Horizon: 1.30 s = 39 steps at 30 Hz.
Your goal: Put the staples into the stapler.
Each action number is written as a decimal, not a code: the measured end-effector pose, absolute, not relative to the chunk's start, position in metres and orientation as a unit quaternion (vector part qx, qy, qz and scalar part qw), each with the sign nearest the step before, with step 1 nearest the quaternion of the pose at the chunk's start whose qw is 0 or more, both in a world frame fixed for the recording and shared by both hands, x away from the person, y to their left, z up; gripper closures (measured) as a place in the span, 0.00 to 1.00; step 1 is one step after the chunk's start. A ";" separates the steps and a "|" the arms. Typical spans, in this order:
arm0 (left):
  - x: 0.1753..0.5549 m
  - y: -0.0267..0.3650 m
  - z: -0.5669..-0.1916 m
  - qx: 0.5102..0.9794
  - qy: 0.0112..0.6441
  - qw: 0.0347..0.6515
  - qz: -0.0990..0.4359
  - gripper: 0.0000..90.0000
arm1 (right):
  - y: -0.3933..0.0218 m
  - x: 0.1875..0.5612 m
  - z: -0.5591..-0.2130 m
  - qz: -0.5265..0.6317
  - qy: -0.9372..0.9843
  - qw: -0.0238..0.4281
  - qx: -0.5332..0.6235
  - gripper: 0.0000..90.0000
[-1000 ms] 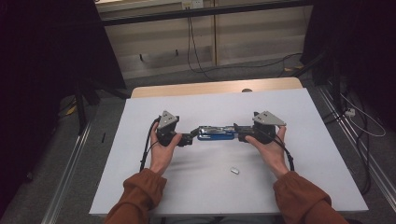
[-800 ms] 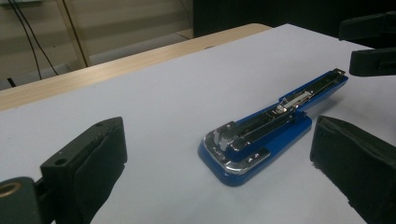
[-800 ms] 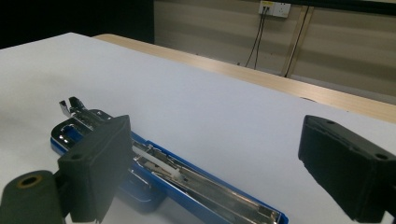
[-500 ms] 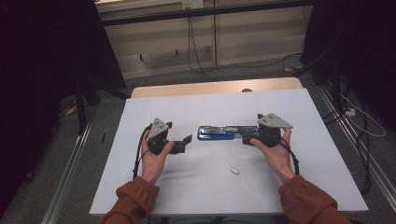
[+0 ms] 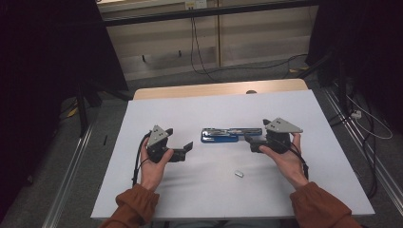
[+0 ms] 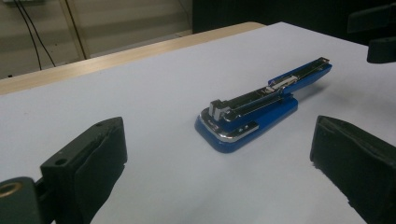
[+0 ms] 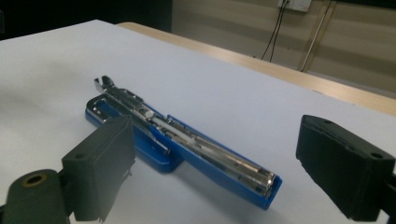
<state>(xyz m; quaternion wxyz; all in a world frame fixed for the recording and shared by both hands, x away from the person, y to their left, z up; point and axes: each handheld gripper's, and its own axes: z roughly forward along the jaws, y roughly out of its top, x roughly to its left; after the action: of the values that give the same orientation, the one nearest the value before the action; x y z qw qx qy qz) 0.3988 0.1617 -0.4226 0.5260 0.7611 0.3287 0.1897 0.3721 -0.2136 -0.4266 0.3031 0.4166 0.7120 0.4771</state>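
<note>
In the high view the left gripper [image 5: 183, 149], which a second ago sat right at the left end of the long blue plastic stapler with its bright metal magazine [image 5: 228, 135], now sits well to the lower left of it, clear of the tool. Its jaws stand apart with nothing between them, and its own view shows the same: both black pads wide, the stapler [image 6: 261, 105] lying untouched beyond them in the middle of the frame. The right gripper [image 5: 251, 141] has drawn back only a little. It hovers at the stapler's right end, jaws spread and empty, and in the right gripper view the blue body [image 7: 187, 151] runs from upper left down to lower centre between the two pads without either one pressing on it.

So both hands have let go. I judge that one handling step on the stapler is over and a fresh grasp is needed.

The stapler lies flat on the white table top [image 5: 199, 109], just right of centre in the high view. Its top arm is swung open and laid out lengthwise, exposing the shiny staple channel. A small silvery piece [image 5: 239, 174], perhaps a strip of staples, lies apart at lower centre.
</note>
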 end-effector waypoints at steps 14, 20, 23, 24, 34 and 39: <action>0.383 0.185 -0.422 0.753 0.342 0.524 0.204 0.04 | -0.227 0.354 -0.423 0.462 0.744 0.255 0.411 0.16; 0.376 0.193 -0.425 0.756 0.345 0.520 0.198 0.04 | -0.228 0.346 -0.421 0.454 0.766 0.222 0.398 0.20; 0.373 0.198 -0.427 0.755 0.348 0.519 0.199 0.04 | -0.227 0.341 -0.420 0.447 0.778 0.201 0.394 0.21; 0.373 0.200 -0.426 0.755 0.349 0.518 0.199 0.04 | -0.226 0.339 -0.419 0.445 0.780 0.199 0.393 0.21; 0.375 0.208 -0.429 0.742 0.379 0.515 0.200 0.04 | -0.216 0.334 -0.414 0.437 0.804 0.156 0.371 0.19; 0.375 0.209 -0.428 0.740 0.378 0.517 0.205 0.04 | -0.209 0.333 -0.412 0.424 0.816 0.135 0.367 0.22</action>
<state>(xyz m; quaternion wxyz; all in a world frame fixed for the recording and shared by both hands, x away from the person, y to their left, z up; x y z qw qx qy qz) 0.3753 0.2094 -0.4281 0.5169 0.7403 0.3779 0.2049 0.3334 -0.2091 -0.4115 0.1352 0.3674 0.8165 0.4244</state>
